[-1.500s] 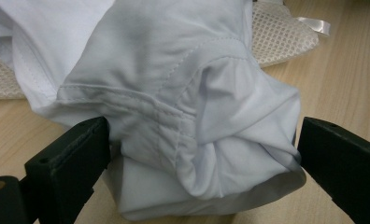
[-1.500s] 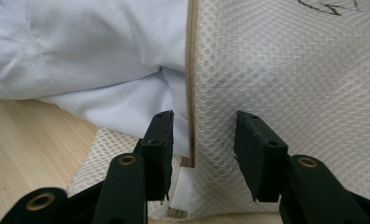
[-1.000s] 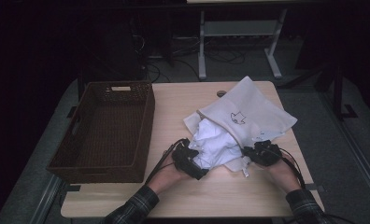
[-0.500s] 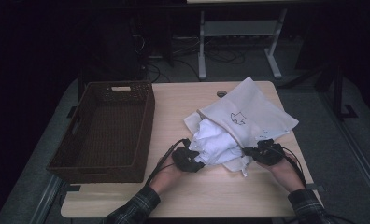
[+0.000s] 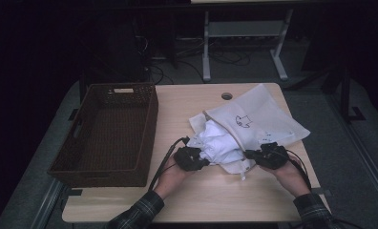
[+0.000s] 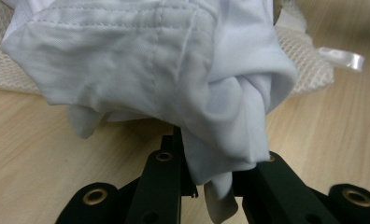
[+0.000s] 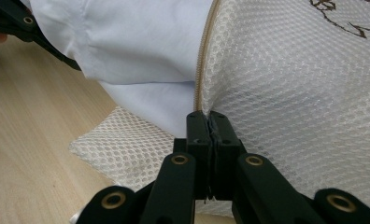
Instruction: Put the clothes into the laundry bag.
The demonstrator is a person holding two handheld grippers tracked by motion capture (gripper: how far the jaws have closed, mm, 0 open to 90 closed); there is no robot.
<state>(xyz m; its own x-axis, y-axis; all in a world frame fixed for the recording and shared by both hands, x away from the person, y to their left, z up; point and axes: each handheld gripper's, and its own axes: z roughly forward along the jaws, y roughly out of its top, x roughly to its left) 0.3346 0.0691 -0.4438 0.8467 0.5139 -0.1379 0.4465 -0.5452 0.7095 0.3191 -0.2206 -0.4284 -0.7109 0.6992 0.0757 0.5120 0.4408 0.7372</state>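
White garment (image 5: pixel 218 145): we are seeing it lying crumpled at centre right of the high view, half out of the mouth of the mesh laundry bag (image 5: pixel 258 121), on the wooden table (image 5: pixel 187 107). In the left gripper view a fold of the garment (image 6: pixel 206 154) is hanging down between our jaws.

Left gripper (image 5: pixel 196 162): its jaws have just been closing and are now pinching that fold of white cloth.

Right gripper (image 5: pixel 254 155): we are holding it at the lower right of the bag, jaws pressed tight together on the zipper edge of the mesh (image 7: pixel 209 123).

Wicker basket (image 5: pixel 146 129): it is standing at the left of the table, well apart from the bag.
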